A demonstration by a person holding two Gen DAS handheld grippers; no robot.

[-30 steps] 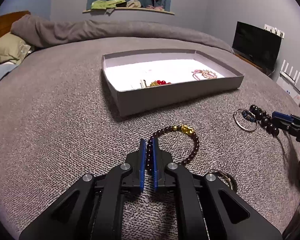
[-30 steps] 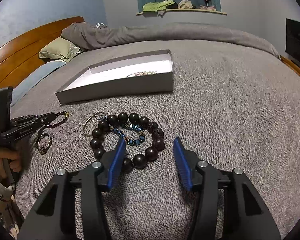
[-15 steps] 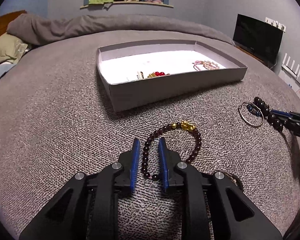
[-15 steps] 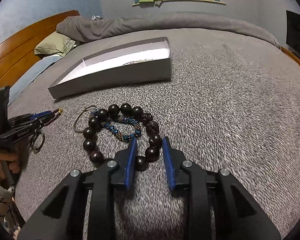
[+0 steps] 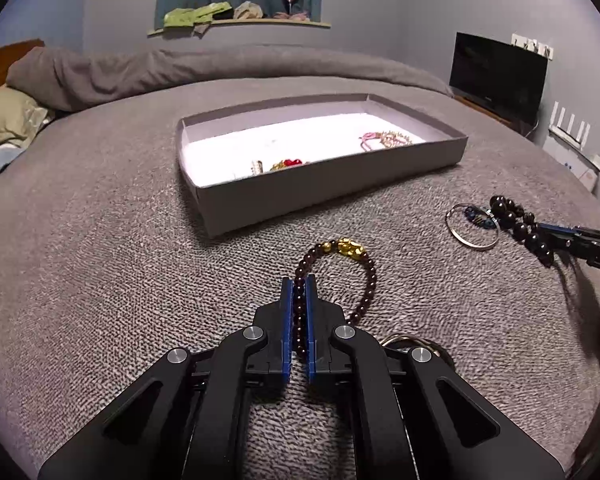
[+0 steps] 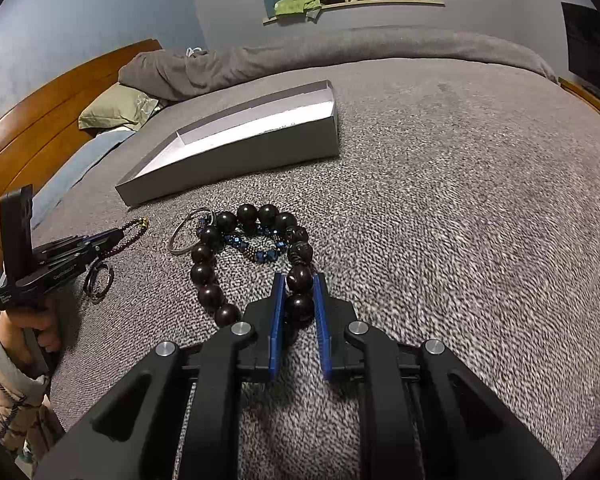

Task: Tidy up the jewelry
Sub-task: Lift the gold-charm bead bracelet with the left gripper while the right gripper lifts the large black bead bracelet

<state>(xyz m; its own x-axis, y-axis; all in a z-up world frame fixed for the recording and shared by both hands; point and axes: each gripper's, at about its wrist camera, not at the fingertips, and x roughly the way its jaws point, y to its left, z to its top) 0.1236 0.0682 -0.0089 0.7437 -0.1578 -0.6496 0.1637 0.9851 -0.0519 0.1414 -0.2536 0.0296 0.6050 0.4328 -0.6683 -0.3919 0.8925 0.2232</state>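
A thin dark-red bead bracelet with a gold charm (image 5: 350,247) lies on the grey bedspread, and my left gripper (image 5: 299,284) is shut on its left side. A bracelet of large dark beads (image 6: 248,214) lies further right. My right gripper (image 6: 299,280) has its jaws closing, and the blue pads press on two of those beads. Inside that loop rests a small blue bead bracelet (image 6: 260,254), with a silver bangle (image 6: 180,236) beside it. The grey open box (image 5: 320,188) sits beyond, holding a pink chain, red beads and gold pieces.
Two linked metal rings (image 6: 98,280) lie on the bedspread just right of my left gripper. A rolled grey duvet and pillows lie at the bed's far side against a wooden headboard. A dark screen (image 5: 496,76) stands to the right. A person's sleeved hand (image 6: 16,360) holds the left gripper.
Both grippers closed: the left pads came together on the thin bracelet after briefly widening, and the right pads narrowed from wide apart onto the large beads. Neither hand shifted much.
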